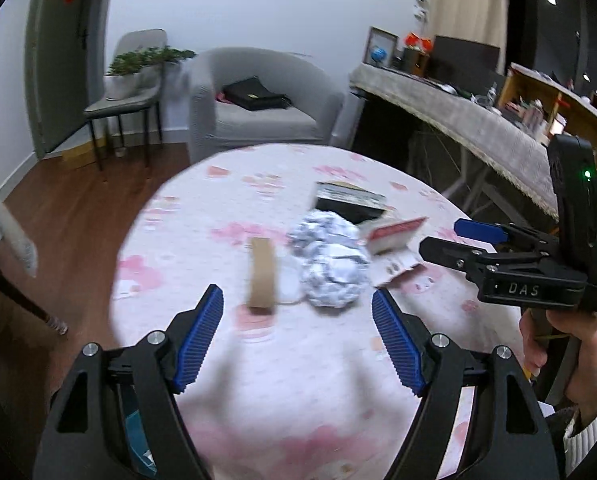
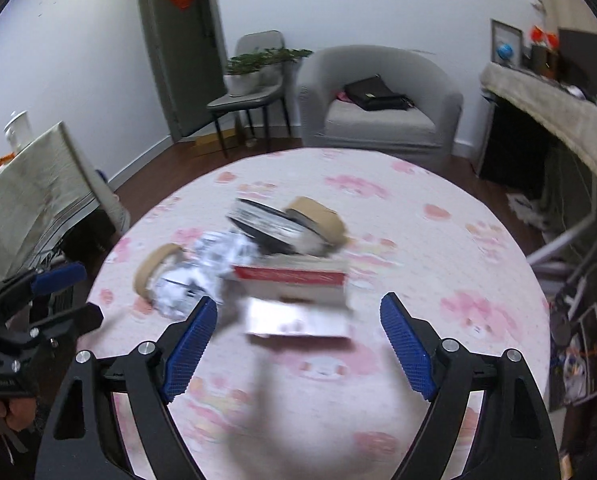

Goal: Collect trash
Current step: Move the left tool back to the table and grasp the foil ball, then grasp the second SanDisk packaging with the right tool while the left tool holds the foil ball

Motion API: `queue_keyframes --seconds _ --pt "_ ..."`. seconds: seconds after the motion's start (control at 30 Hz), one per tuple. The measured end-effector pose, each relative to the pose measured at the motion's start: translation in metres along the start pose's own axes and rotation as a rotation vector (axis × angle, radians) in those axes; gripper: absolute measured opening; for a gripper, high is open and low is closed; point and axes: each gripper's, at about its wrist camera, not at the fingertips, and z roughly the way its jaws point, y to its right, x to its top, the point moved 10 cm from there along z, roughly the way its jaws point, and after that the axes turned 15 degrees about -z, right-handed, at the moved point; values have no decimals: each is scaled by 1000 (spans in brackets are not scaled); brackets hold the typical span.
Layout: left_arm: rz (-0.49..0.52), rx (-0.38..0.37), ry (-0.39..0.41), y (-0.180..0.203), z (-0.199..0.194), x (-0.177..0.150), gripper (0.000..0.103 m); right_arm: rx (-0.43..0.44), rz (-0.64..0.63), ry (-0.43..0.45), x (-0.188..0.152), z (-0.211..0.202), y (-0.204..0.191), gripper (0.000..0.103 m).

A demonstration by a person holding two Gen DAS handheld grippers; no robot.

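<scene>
Crumpled foil [image 1: 330, 264], a cardboard ring [image 1: 262, 276] and a red box [image 2: 294, 280] sit heaped mid-table [image 1: 298, 380]. Both the left gripper [image 1: 298, 332] and right gripper [image 2: 298, 340] hang spread and empty, probably lining up a grab; blur hides detail.

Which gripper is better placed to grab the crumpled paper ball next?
Left. The left gripper is open, with the crumpled paper ball just ahead between its fingers; the right gripper faces the red-and-white box instead.
</scene>
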Motion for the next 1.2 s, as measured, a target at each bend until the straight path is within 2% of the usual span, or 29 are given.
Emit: queue_keyframes --seconds 0.13,0.27,0.6,0.77,0.9,1.2 --pt "30 -17 -32 22 20 -7 79 13 31 0 -8 -2 15 85" --pt "39 1 -52 30 38 -10 79 25 52 3 -13 -2 25 87" --pt "-8 51 -87 22 66 -10 72 57 63 7 -18 1 37 87" --pt "-26 60 -100 17 75 -10 62 71 40 8 -13 3 28 87" --pt "-43 52 -100 13 77 -8 51 72 29 11 -6 5 21 88" --pt "-54 -19 -79 16 54 -5 50 55 19 11 6 12 8 89"
